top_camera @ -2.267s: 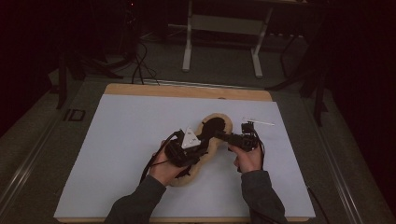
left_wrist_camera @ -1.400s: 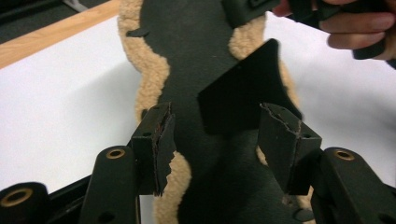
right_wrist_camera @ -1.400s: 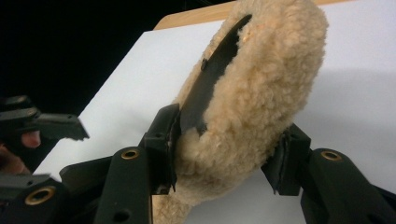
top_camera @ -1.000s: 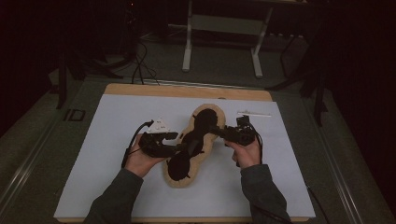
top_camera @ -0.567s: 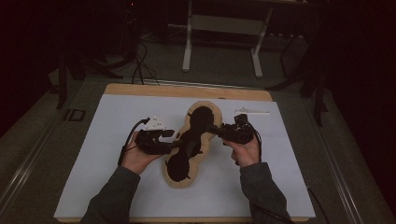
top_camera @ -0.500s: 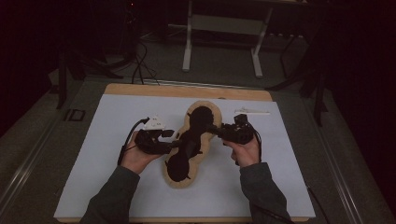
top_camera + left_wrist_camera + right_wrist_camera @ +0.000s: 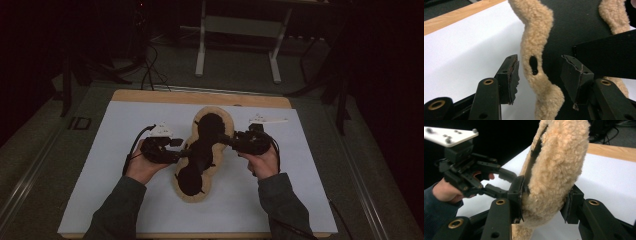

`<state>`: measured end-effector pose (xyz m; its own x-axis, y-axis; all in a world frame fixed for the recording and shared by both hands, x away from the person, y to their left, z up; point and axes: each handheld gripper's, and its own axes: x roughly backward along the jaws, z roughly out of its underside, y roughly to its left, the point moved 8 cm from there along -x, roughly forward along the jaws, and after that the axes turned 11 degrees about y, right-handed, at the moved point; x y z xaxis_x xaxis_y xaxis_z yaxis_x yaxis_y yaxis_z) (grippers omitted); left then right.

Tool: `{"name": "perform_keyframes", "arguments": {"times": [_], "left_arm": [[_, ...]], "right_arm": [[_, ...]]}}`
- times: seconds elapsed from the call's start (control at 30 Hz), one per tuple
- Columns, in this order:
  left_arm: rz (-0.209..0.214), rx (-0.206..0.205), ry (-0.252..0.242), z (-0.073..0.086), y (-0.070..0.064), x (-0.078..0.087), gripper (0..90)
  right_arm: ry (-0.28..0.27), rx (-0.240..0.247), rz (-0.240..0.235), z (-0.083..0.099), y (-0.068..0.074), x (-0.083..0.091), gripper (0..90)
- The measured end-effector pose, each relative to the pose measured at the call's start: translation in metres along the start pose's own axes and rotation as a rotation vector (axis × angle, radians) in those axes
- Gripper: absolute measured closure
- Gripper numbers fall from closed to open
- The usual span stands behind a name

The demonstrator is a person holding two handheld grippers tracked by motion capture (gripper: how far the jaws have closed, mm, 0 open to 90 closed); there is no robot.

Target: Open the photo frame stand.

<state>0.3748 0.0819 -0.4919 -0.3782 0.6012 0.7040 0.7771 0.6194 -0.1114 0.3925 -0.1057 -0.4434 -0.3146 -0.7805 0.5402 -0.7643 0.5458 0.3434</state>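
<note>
Dark grey-green sleeves, black left tongs with brass screws, white plate, trailing black cable

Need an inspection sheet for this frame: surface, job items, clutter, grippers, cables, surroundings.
Surface: white sheet over a wooden tabletop.
Job's things: tan fleecy peanut-shaped pad with black centre, lying between both grippers.
Clutter: nothing seen.
Grippers: left gripper open, jaws either side of the pad's fleece rim; right gripper shut on the pad's edge.
Cables: black cable loops from the left gripper.
Surroundings: dark room, grey metal frame legs, floor cables.
</note>
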Motion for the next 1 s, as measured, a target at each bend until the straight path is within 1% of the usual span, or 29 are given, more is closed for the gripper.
{"name": "perform_keyframes", "arguments": {"times": [0.07, 0.1, 0.17, 0.27, 0.4, 0.53, 0.7, 0.83, 0.9, 1.0], "left_arm": [[0.001, 0.0, 0.005, 0.001, 0.002, 0.001, 48.5], [0.002, -0.001, 0.005, 0.002, 0.003, 0.001, 48.1], [-0.012, -0.003, 0.006, 0.003, 0.004, 0.001, 48.0], [-0.008, 0.004, 0.001, 0.003, 0.005, 0.001, 47.9], [-0.005, -0.002, -0.005, 0.002, 0.004, 0.001, 48.0], [0.003, -0.006, -0.007, 0.0, 0.003, 0.0, 48.0], [0.015, -0.016, -0.015, -0.004, 0.001, -0.001, 48.1], [0.028, -0.028, -0.016, -0.007, -0.003, -0.003, 48.1], [0.039, -0.033, -0.022, -0.008, -0.004, -0.003, 48.1], [0.047, -0.043, -0.019, -0.008, -0.006, -0.004, 48.1]], "right_arm": [[0.001, 0.007, -0.002, 0.0, 0.001, 0.0, 59.2], [-0.001, 0.024, -0.007, -0.001, 0.003, 0.0, 59.4], [-0.002, 0.04, -0.017, -0.002, 0.005, 0.001, 59.6], [-0.003, 0.063, -0.026, -0.004, 0.009, 0.001, 59.9], [-0.007, 0.091, -0.021, -0.009, 0.011, 0.005, 60.6], [-0.018, 0.117, -0.007, -0.015, 0.01, 0.012, 61.4], [-0.03, 0.142, -0.004, -0.02, 0.01, 0.02, 62.9], [-0.036, 0.168, -0.013, -0.021, 0.013, 0.024, 63.5], [-0.039, 0.178, -0.023, -0.02, 0.014, 0.025, 63.7], [-0.042, 0.192, -0.038, -0.018, 0.016, 0.026, 63.9]]}}
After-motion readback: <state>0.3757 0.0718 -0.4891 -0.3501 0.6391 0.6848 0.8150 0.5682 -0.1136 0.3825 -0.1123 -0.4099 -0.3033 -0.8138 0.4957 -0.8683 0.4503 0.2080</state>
